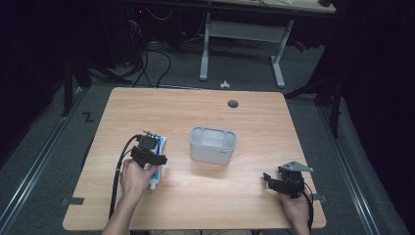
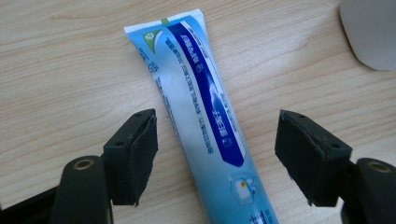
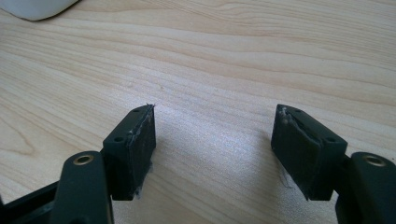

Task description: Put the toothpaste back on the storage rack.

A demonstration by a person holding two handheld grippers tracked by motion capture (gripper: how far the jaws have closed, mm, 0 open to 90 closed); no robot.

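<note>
Pale wood-grain bench with wavy brownish streaks and a small dark grey round cap. Toothpaste tube in white fading to light blue, crossed by a long dark blue band with white print, green emblem and a green tick at the crimped end. Light grey container with a whitish inside. Matte black left tool and right tool, brass-coloured rivets on both.

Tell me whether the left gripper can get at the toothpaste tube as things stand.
Probably yes: the left gripper is open, the toothpaste tube lies flat between its jaws, untouched, and nothing blocks them.
</note>
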